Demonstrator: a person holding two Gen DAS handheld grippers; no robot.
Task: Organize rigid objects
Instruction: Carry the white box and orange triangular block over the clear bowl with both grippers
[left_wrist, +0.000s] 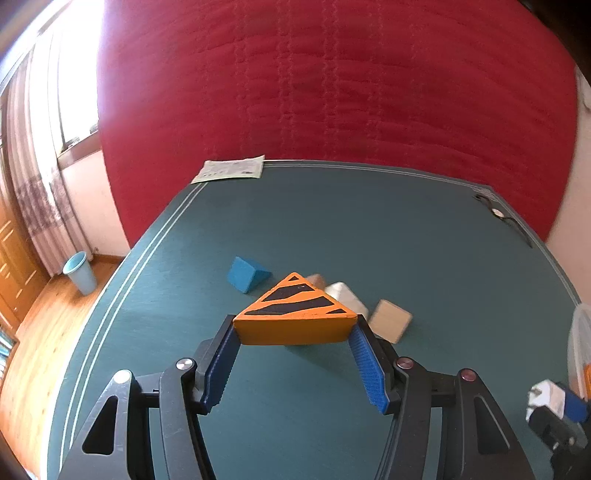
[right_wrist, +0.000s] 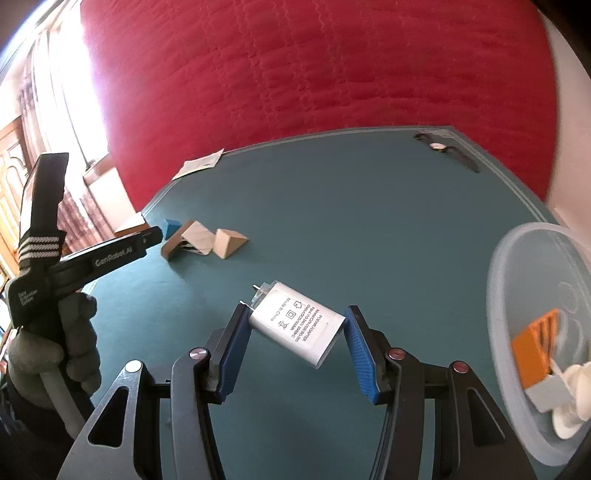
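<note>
Holding striped wedge (left_wrist: 295, 314) in left claw (left_wrist: 294, 334), charger (right_wrist: 295, 326) in right claw (right_wrist: 295, 332); bowl (right_wrist: 506, 280) partly filled, blocks (right_wrist: 207, 240) left mid-counter (right_wrist: 369, 221).

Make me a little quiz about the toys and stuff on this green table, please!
1. True or false: the left hand-held gripper holds an orange triangular block with black stripes.
2. What does the right hand-held gripper hold? A) a blue wedge B) a white power adapter C) a wristwatch
3. Fill in: an orange block already lies in the pale ____ at the table's right edge.

Key:
1. True; both pads press its ends.
2. B, the white power adapter, lifted off the green table.
3. Bowl. It is translucent, and a white object lies in it too.
</note>
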